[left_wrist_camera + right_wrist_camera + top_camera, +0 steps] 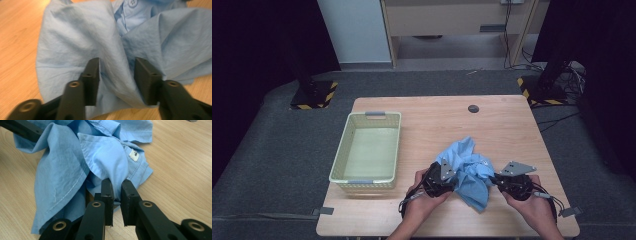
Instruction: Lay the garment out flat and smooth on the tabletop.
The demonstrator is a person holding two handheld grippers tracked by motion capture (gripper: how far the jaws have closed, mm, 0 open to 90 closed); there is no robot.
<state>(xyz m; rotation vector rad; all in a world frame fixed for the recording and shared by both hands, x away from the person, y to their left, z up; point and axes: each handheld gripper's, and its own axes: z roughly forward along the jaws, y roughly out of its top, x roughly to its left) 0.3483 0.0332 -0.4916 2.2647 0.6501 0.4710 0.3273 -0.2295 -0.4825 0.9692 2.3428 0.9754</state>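
**Both grippers on a crumpled blue shirt, front of table**

A light blue shirt (469, 170) lies bunched in a heap on the wooden table (507, 125), toward the near edge, right of centre. The person's two hands come in from the bottom, one on either side of the heap.

The left gripper (446, 181) sits at the heap's left edge. In the left gripper view (117, 77) its jaws stand wide apart, with a raised fold of the fabric (75, 37) lying between them; the cloth touches the inner faces, but the jaws are not pinched together (released, as far as I see). A shirt button (132, 3) shows at the top of that view.

The right gripper (503, 181) sits at the heap's right edge. In the right gripper view (117, 195) its jaws are nearly together and a bulge of the shirt (107, 157) is clamped between them, so it is grasping the shirt. A small white label (134, 155) shows on the fabric just beyond the jaws.

A pale yellow-green basket (343, 150) stands on the left part of the table, well apart from the shirt, nothing in it. A small dark round disc (473, 108) sits on the far part of the table.
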